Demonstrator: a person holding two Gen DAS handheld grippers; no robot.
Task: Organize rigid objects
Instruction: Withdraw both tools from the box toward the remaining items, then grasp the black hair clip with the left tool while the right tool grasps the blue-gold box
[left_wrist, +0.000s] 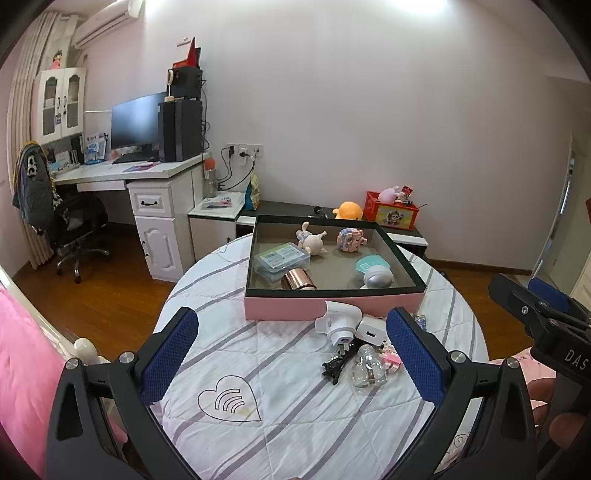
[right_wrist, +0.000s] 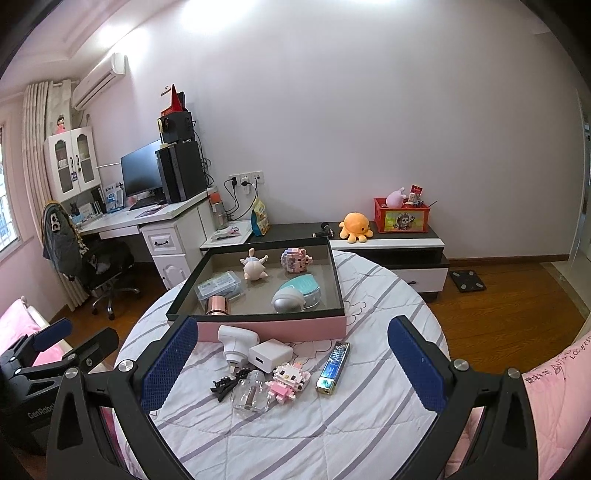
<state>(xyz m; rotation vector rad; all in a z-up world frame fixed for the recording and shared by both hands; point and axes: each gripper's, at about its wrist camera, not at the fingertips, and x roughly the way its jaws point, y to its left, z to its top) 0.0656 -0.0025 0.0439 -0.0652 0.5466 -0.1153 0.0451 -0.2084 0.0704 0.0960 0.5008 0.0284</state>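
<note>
Right wrist view: the right gripper (right_wrist: 291, 363) hangs spread wide and empty above a small cluster of loose items on the round counter (right_wrist: 332, 435), as if lining up a pick. Between its blue pads lie a white plug adapter (right_wrist: 234, 341), a white charger block (right_wrist: 269, 357), black hair clips (right_wrist: 225, 386), a clear glass bottle (right_wrist: 251, 395), a pink block figure (right_wrist: 288, 380) and, just right of it, a blue tube box (right_wrist: 332, 369). All sit just in front of the pink-sided tray (right_wrist: 273, 328), which already holds a copper cup (right_wrist: 218, 305), a doll (right_wrist: 255, 267) and other pieces, so sorting looks partly done. The left gripper (left_wrist: 291, 363), likewise released and holding nothing, waits over the same striped quilted cover. Beyond: a white desk (right_wrist: 147, 218) with monitor, wooden floor, and a low cabinet (right_wrist: 406, 245).
</note>
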